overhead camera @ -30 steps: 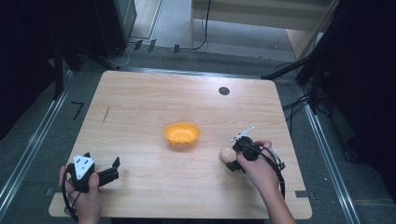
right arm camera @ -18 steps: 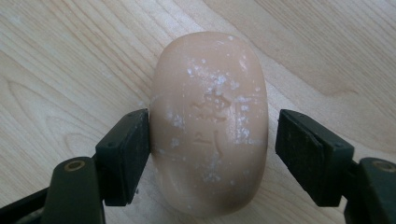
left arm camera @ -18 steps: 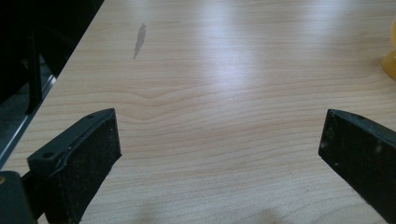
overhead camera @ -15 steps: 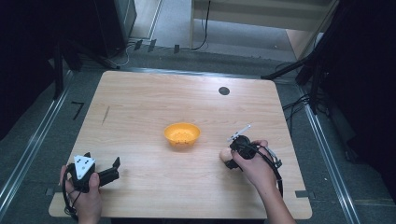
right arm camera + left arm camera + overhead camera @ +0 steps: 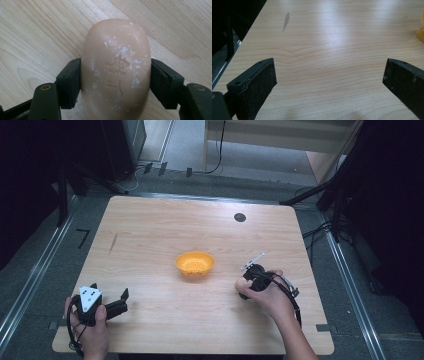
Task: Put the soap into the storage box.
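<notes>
Soap bar (image 5: 116, 70) — lower end cut off, right gripper's (image 5: 116, 82) jaws clamping it

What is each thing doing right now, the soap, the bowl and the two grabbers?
Soap: pinched between the right gripper's jaws, lying on the table.
Right gripper: shut on the soap.
Left gripper: open wide, holding nothing.
Orange bowl: upright, looks empty, touched by nothing.

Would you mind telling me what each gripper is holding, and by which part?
The right gripper clamps a bar of soap across its two long sides, near the end closest to its camera. The left gripper is open and holds nothing.
</notes>
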